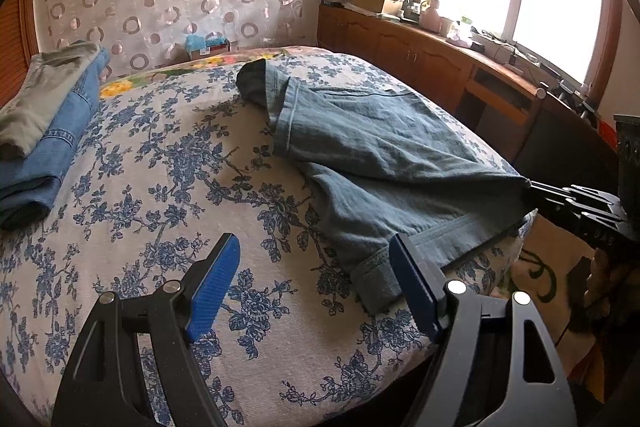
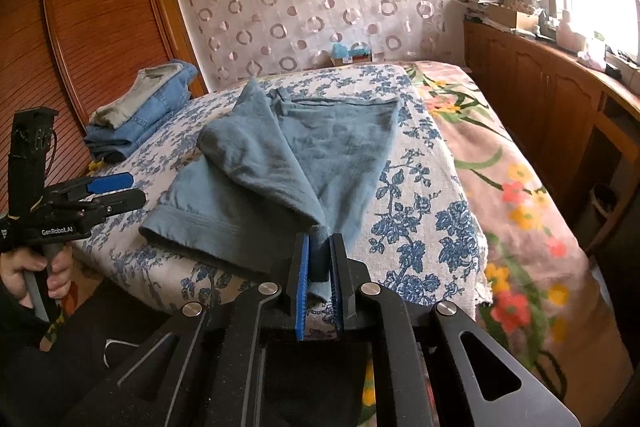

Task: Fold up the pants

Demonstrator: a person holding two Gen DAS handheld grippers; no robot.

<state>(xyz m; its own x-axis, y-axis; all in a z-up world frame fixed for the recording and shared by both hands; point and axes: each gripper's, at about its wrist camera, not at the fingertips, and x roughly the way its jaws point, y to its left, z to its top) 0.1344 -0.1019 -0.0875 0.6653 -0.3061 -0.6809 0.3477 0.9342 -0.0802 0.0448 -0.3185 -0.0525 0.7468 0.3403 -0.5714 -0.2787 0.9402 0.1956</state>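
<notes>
- Grey-blue pants (image 2: pixel 304 147) lie on the blue-floral bedspread (image 2: pixel 424 211) near the bed's front edge, one layer already doubled over; waistband end sits toward the far side, hem cuff (image 1: pixel 372 279) at the near edge.
- Right gripper (image 2: pixel 320 259) is clamped on a bunched corner of the pants, cloth pinched between its blue pads (image 2: pixel 303 283); fabric runs taut up to the pinch, so this corner looks lifted to be carried over for the next fold.
- Left gripper (image 1: pixel 316 267) is spread wide with nothing between its fingers, hovering just above the bedspread beside the hem cuff; probably waiting to grab that cuff or pin the cloth.
- The person's hand (image 2: pixel 36 275) squeezes the left gripper's handle, seen from the right wrist view.
- Folded jeans stack (image 1: pixel 44 135), a khaki garment on top, sits well apart at the bed's far left; likely the finished pile, kept clear of the working area.
- Floral quilt (image 2: pixel 516 187) shows beyond the bedspread on the window side.
</notes>
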